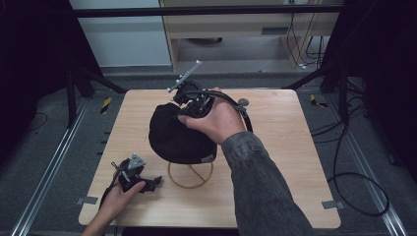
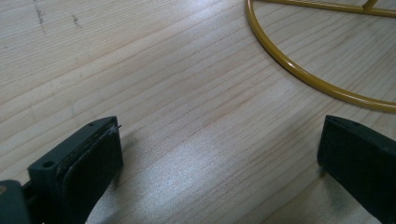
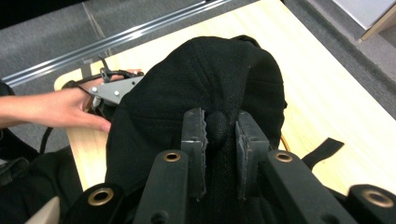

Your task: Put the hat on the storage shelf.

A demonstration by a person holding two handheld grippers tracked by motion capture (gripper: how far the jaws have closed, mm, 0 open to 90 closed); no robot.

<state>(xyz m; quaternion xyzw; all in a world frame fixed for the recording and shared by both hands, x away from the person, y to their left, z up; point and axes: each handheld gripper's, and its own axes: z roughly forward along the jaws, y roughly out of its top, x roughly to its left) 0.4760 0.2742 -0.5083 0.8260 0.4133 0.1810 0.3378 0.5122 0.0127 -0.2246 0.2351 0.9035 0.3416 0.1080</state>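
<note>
black cap (image 3: 205, 88) pinched at its crown by right claw (image 3: 222, 140).

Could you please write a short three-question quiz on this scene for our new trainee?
1. True or false: the right tool is pinching a fold of the black cap.
2. Where does the left tool sit? A) on top of the cap B) low over the wooden table, near the yellow wire ring C) off the table's far edge
3. Fill in: the jaws of the left tool stand ____, with nothing between them.

Key: 1 true; 2 B; 3 open.
</note>
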